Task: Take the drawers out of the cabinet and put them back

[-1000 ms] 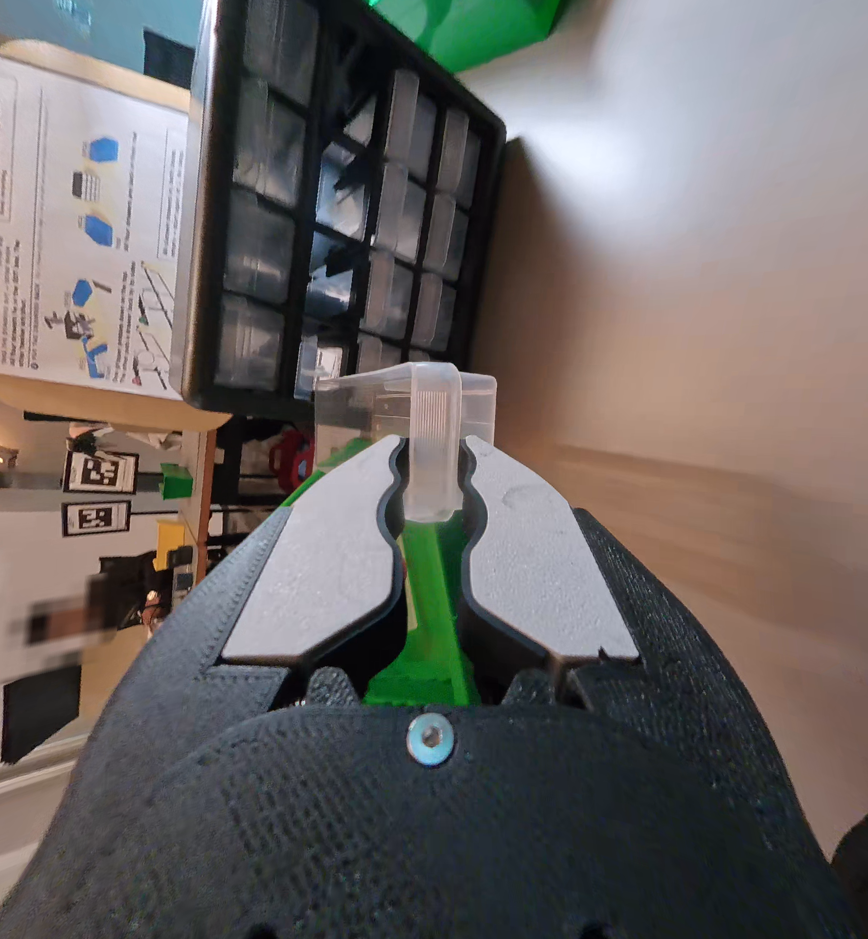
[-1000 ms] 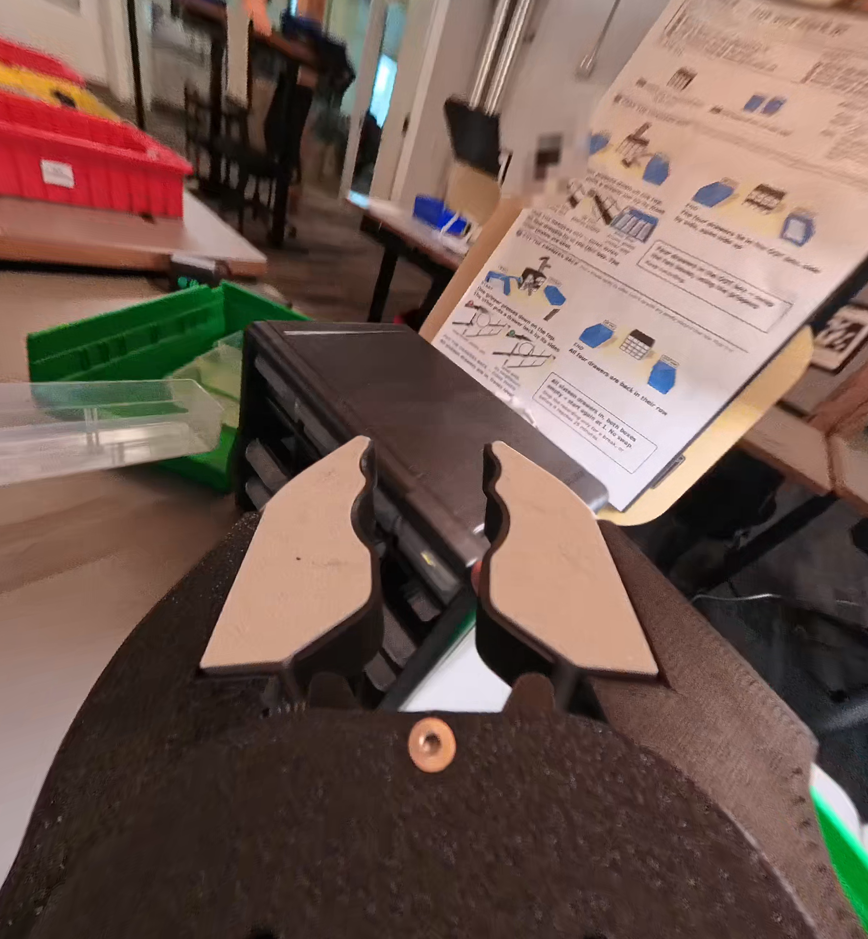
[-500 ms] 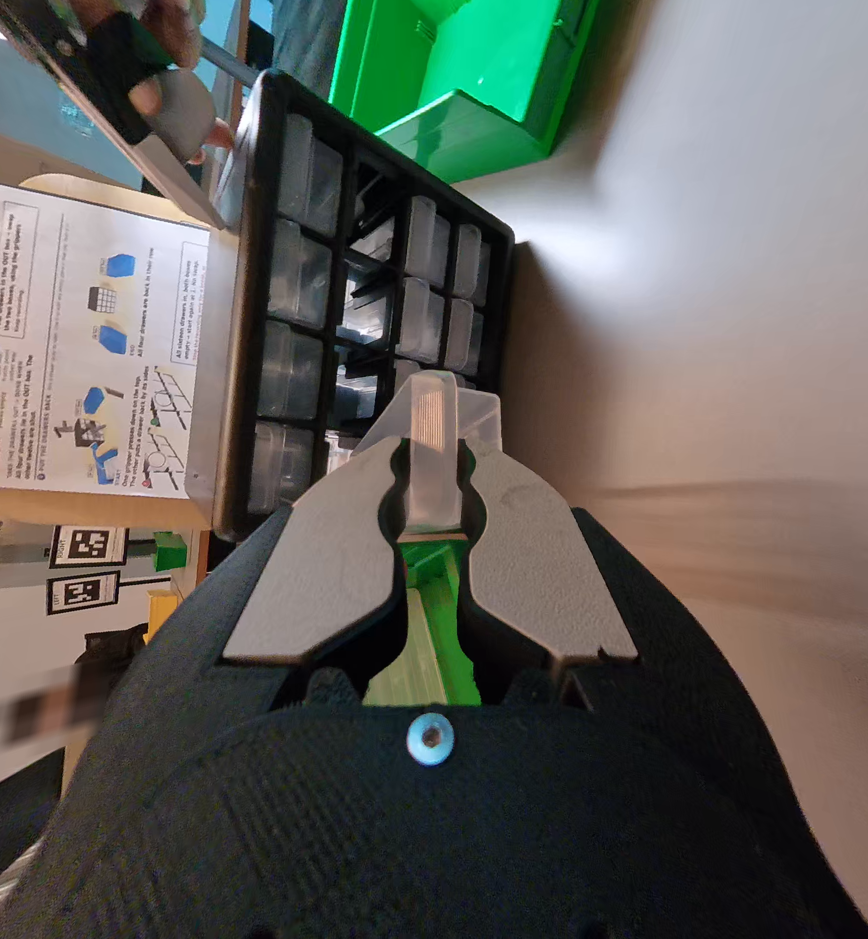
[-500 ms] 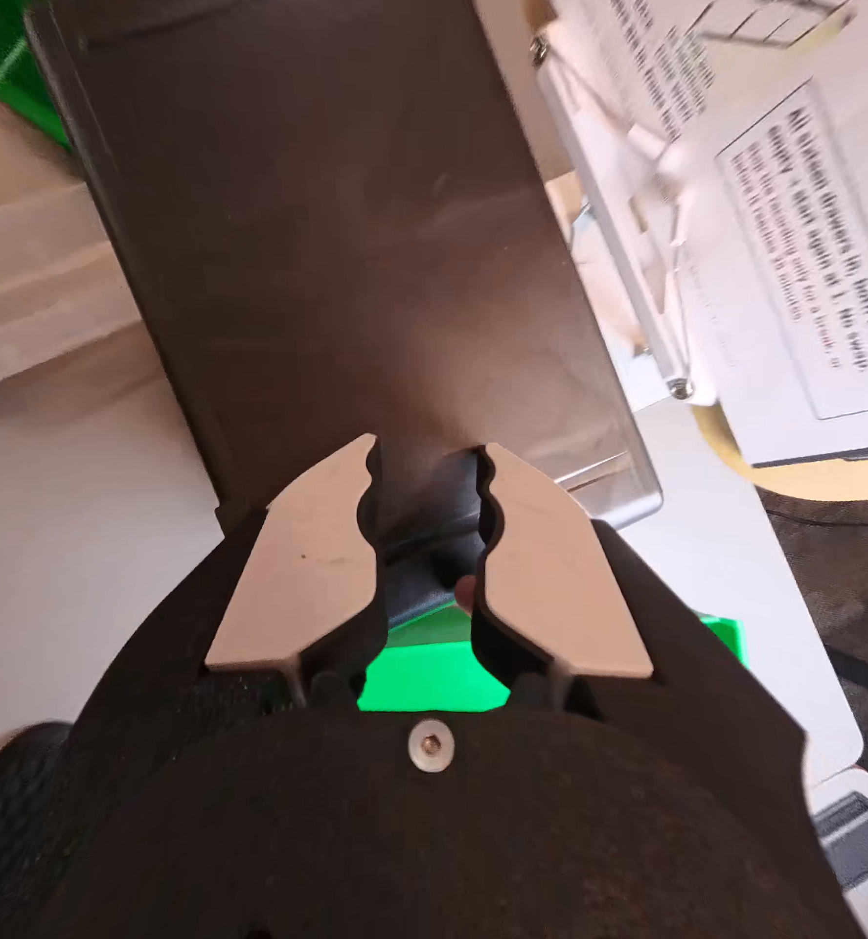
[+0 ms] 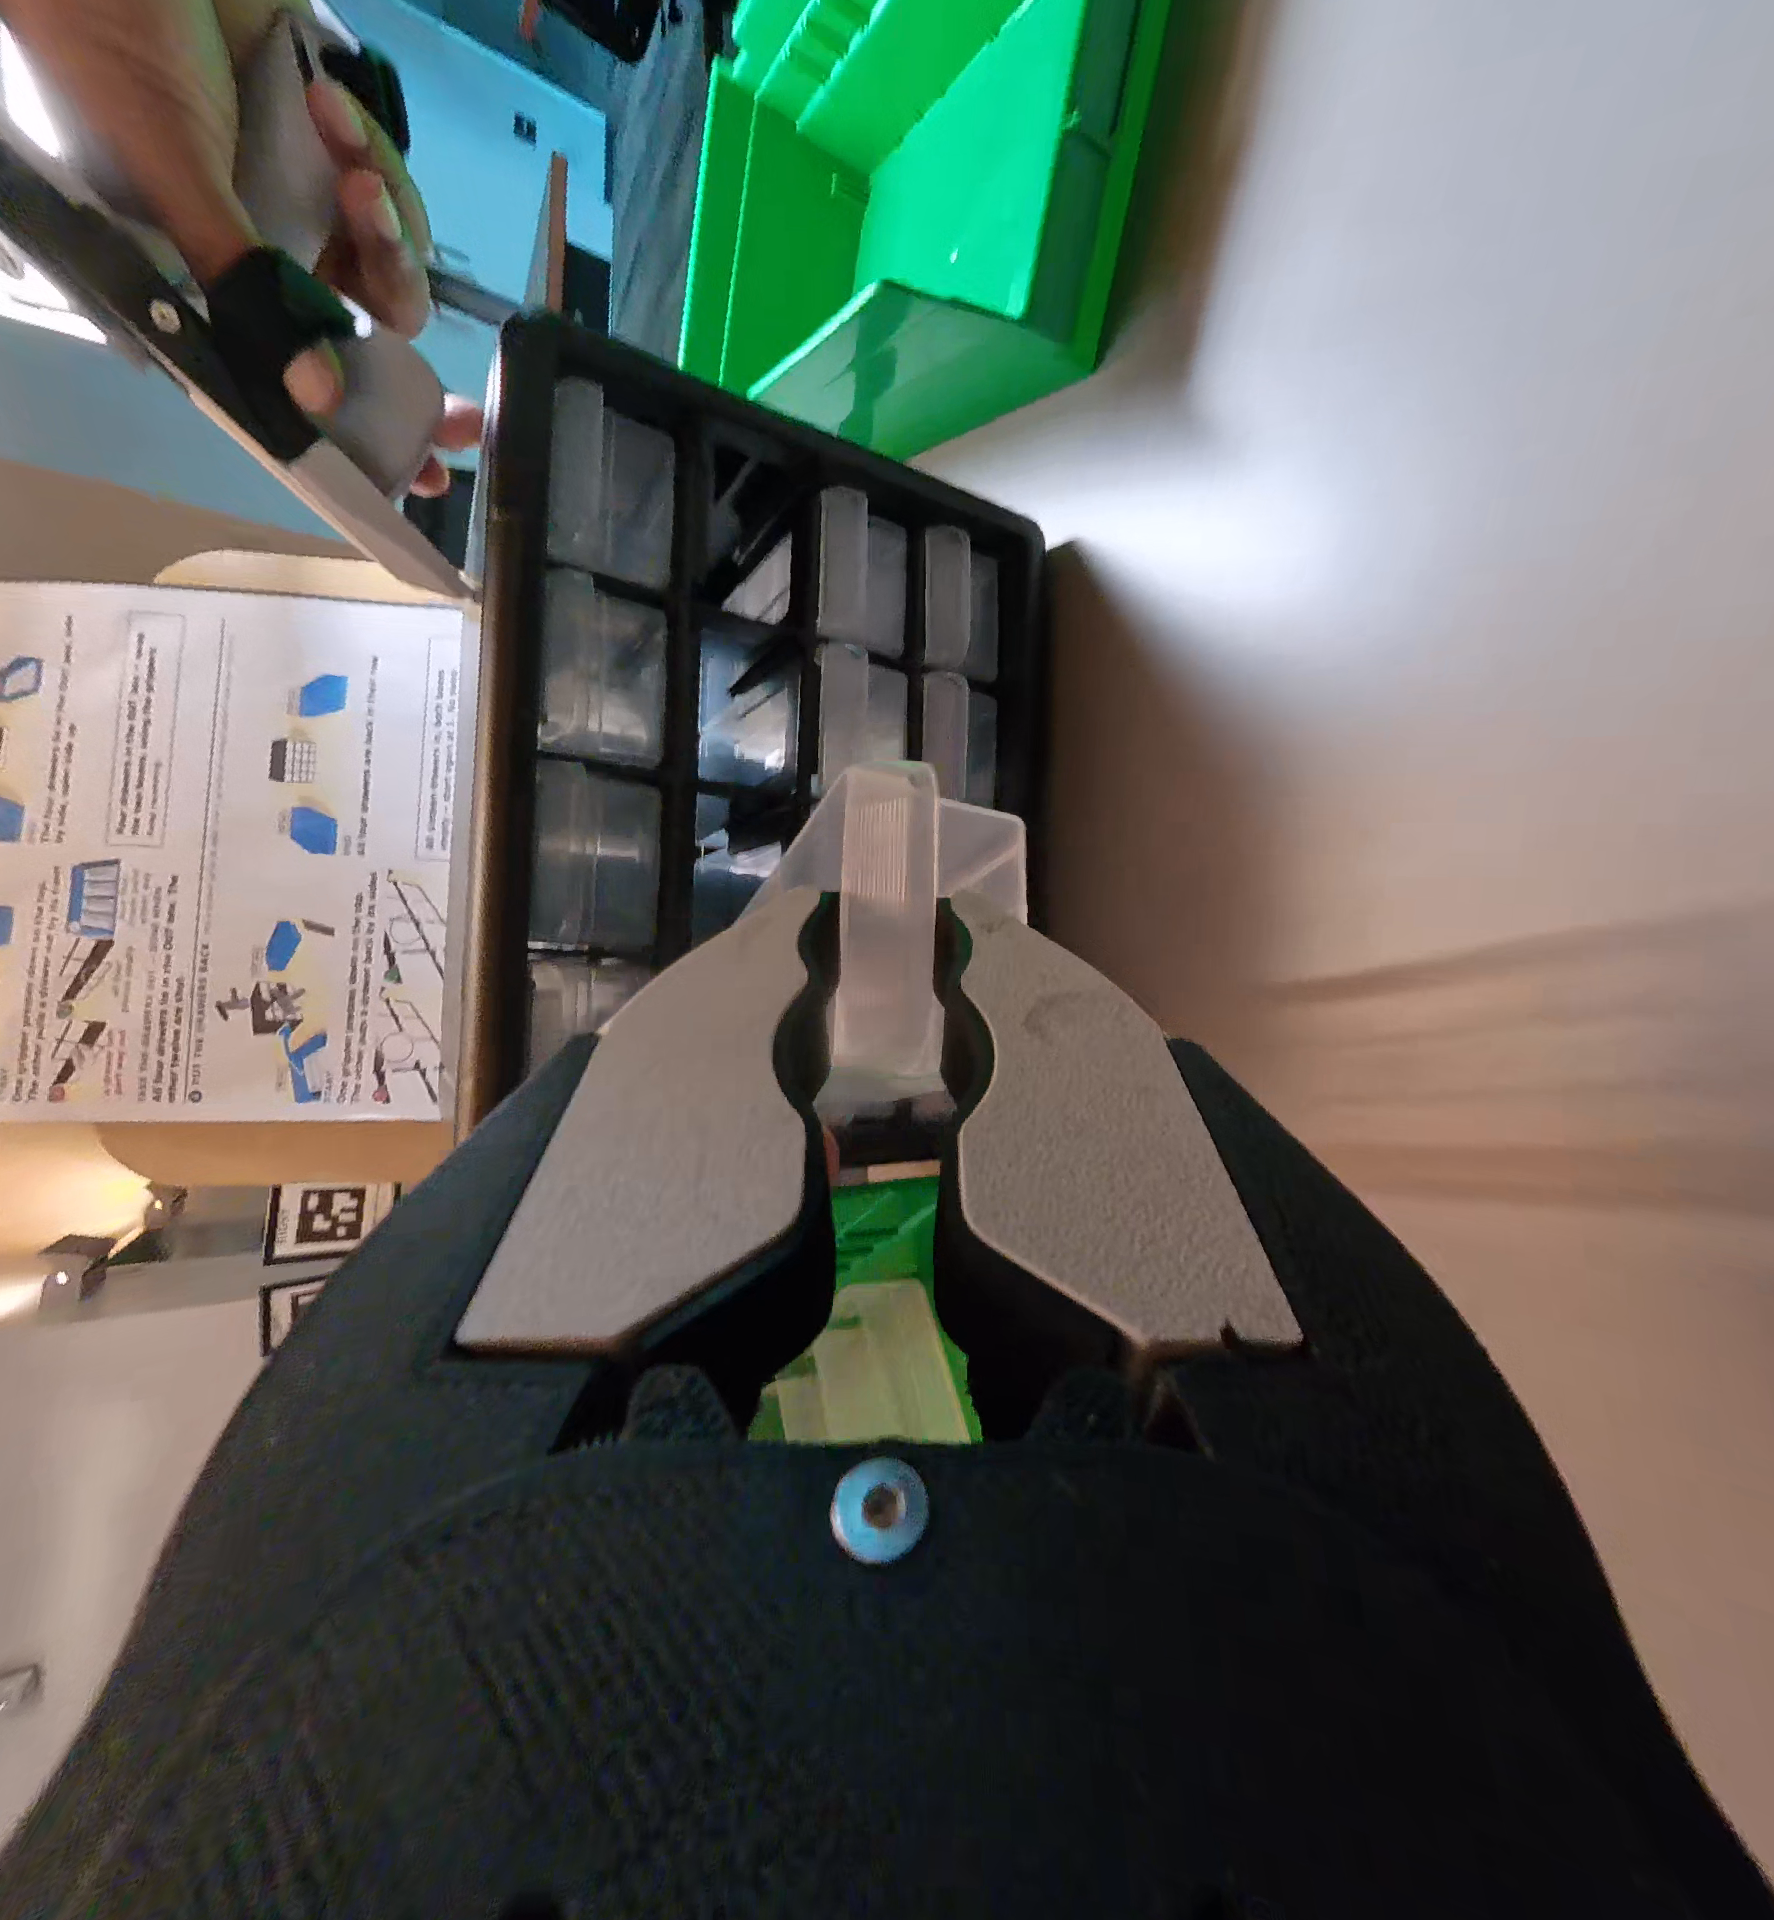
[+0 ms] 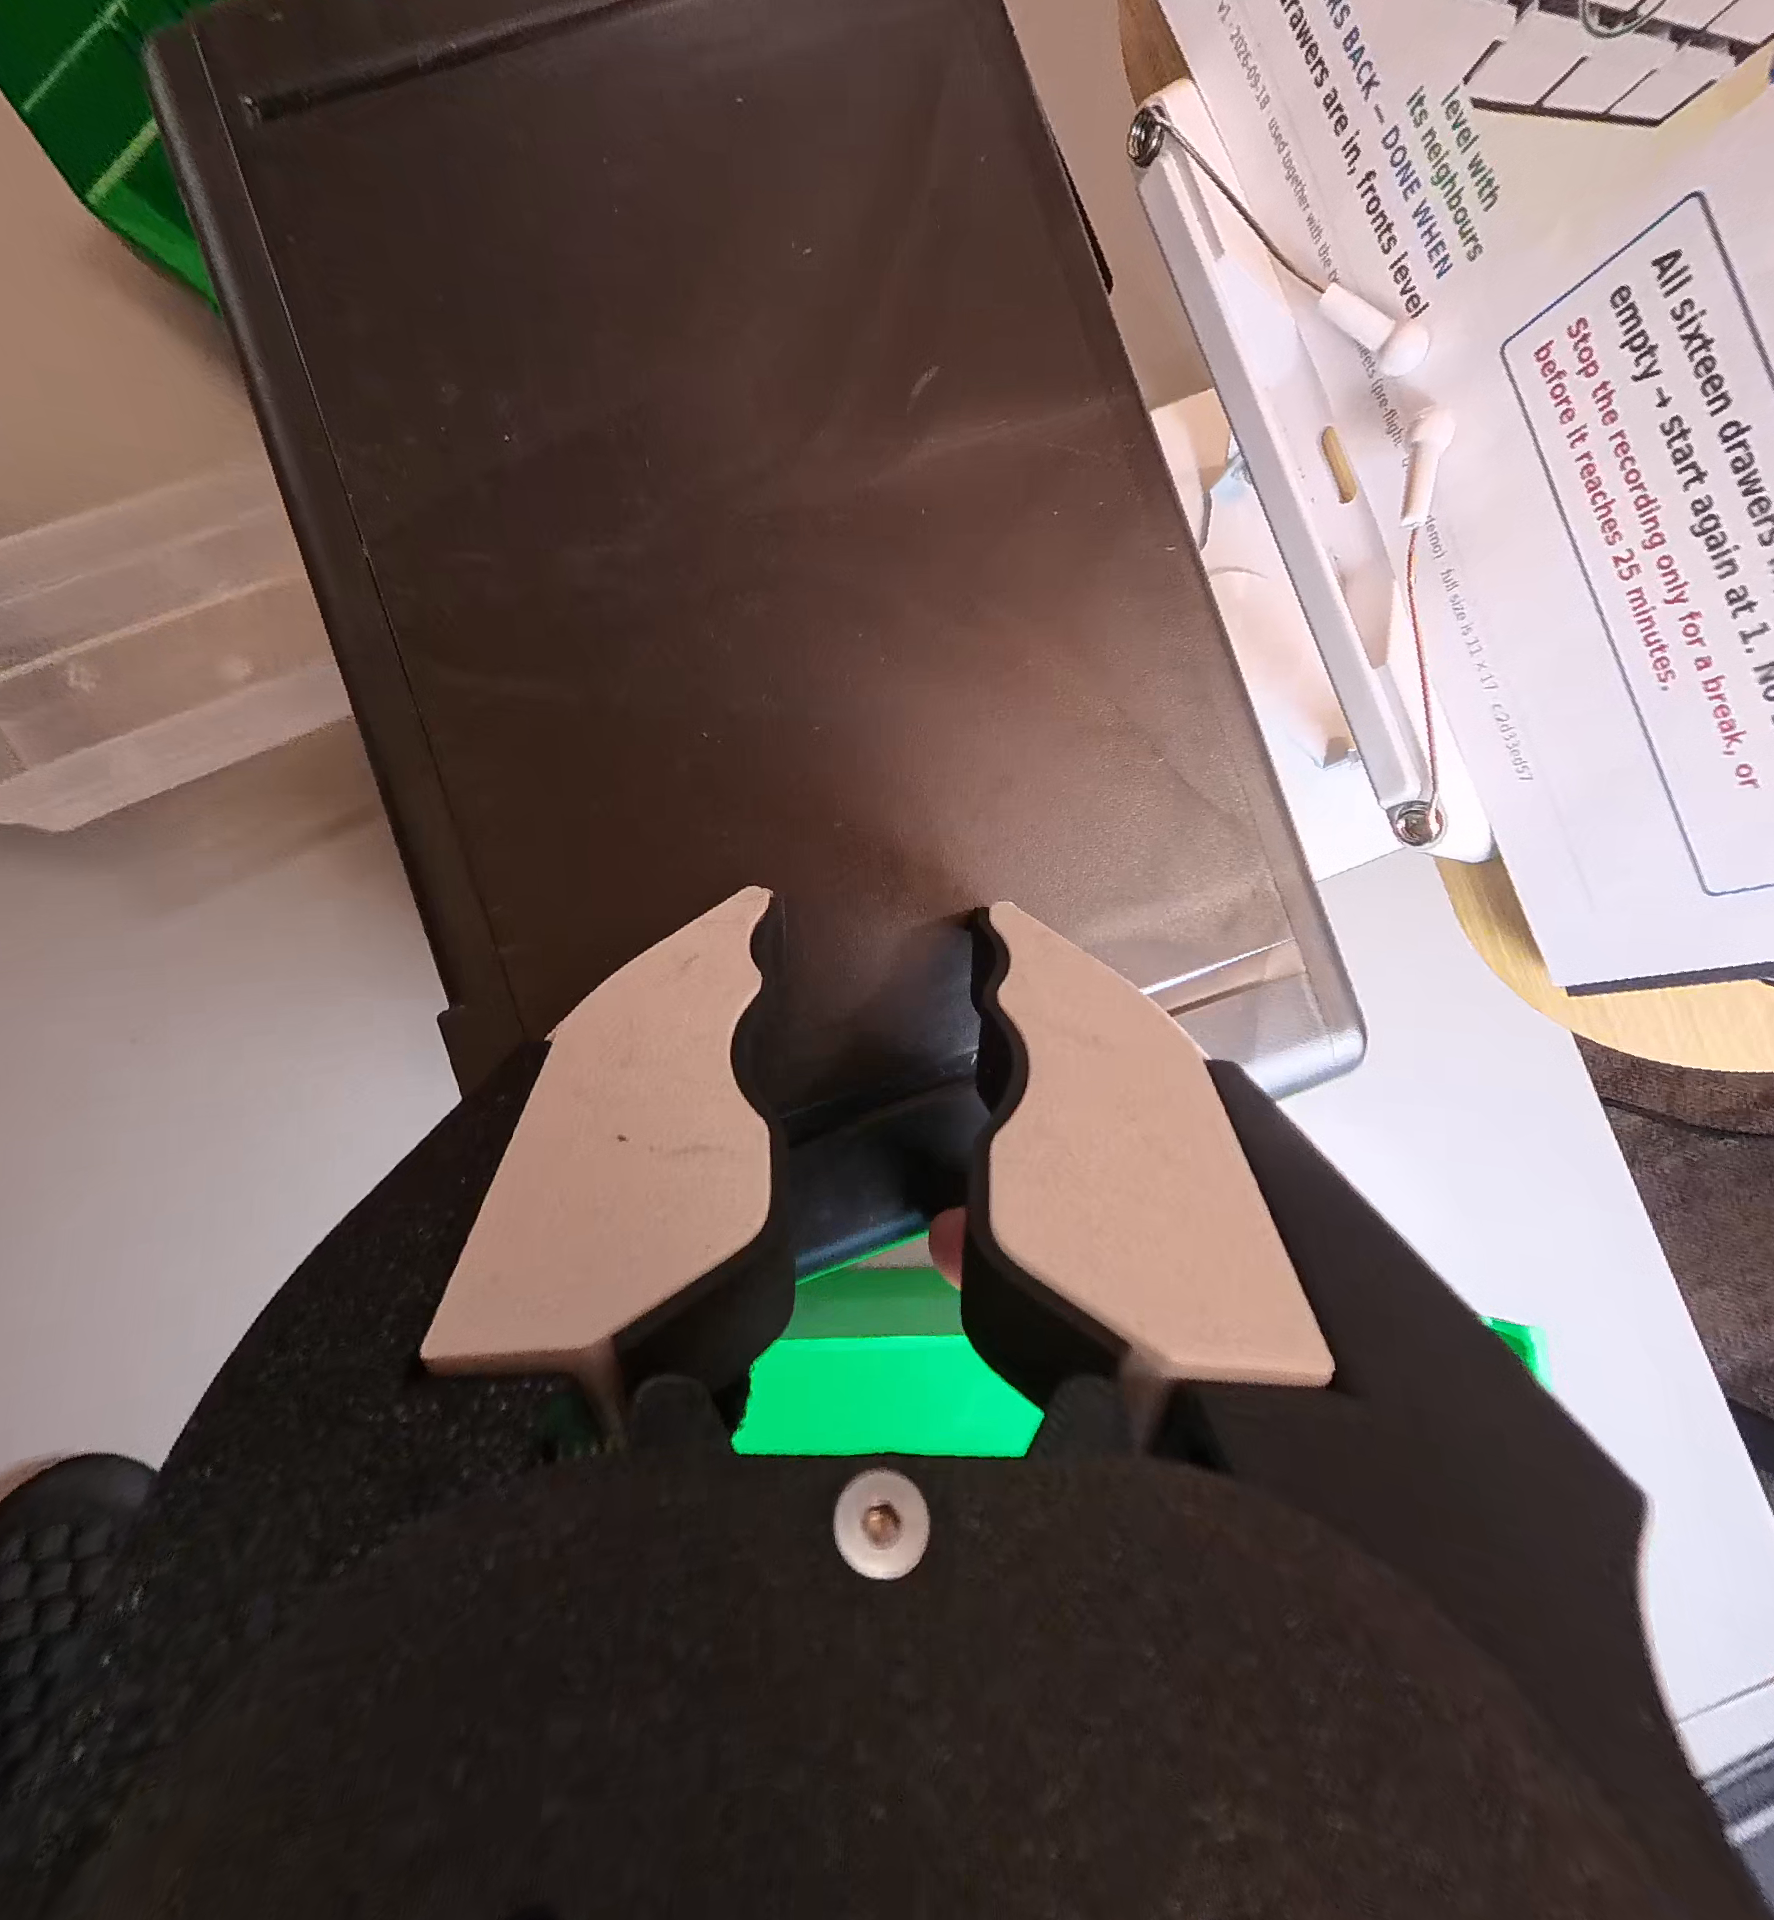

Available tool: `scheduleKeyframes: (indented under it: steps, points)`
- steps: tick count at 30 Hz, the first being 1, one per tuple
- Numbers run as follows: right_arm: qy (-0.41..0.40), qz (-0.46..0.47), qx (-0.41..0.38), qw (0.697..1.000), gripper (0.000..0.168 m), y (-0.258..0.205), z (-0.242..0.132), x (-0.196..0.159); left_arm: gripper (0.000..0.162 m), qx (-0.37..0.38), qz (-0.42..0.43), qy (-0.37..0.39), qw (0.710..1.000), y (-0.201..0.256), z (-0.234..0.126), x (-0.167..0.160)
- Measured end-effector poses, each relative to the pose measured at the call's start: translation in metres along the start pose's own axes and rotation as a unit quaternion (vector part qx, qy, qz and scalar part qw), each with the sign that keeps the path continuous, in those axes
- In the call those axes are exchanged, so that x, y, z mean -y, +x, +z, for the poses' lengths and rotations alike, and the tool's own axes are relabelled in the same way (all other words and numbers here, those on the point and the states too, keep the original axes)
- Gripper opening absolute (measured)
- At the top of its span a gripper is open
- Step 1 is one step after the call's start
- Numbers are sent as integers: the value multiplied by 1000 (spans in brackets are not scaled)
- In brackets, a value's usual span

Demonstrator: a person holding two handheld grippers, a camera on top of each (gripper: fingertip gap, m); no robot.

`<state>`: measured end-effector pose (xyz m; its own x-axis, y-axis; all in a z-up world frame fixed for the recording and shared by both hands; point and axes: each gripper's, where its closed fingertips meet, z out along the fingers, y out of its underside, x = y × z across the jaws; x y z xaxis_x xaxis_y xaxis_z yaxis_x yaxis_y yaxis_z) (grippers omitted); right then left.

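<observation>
Drawer [image 5: 888,894], clear plastic, is pinched by its handle in the left gripper [image 5: 883,997], now nearer the cabinet [image 5: 758,727] front than a second ago. Right gripper [image 6: 872,997] has dropped onto the cabinet top, jaws apart, holding nothing. I think it steadies the cabinet so the drawer slides in.

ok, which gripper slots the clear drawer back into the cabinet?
Left. The left gripper already clamps the clear plastic drawer facing the black cabinet; the right gripper is open over the cabinet's top.
</observation>
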<state>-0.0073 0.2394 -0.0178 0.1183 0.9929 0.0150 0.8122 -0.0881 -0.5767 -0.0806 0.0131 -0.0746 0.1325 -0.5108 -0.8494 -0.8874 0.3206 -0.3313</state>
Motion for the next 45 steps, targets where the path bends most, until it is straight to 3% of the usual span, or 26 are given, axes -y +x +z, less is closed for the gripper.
scheduleKeyframes:
  steps: [8,15,22,26,30,33,38,45]
  points:
    - [10,1,0,1000,34,0,0,0,17,5,-15,22,1000,-3,-9,-13]
    - [6,-1,2,1000,34,0,0,0,18,21,-90,84,992,-27,-22,-19]
    - [7,-1,2,1000,34,0,0,0,17,44,-58,49,996,-42,-34,-35]
    - [8,-1,2,1000,34,0,0,0,2,75,-16,6,997,-47,-36,-45]
    - [6,-1,1,1000,34,0,0,0,3,83,-12,-20,996,-40,-19,-53]
    - [9,-1,-2,1000,34,0,0,0,3,73,-51,1,996,-39,-16,-50]
    - [16,-2,1,1000,34,0,-1,0,2,150,-38,-32,988,-62,-24,-53]
    - [16,-3,-1,1000,34,0,-1,-1,2,318,32,-58,946,-89,-48,-37]
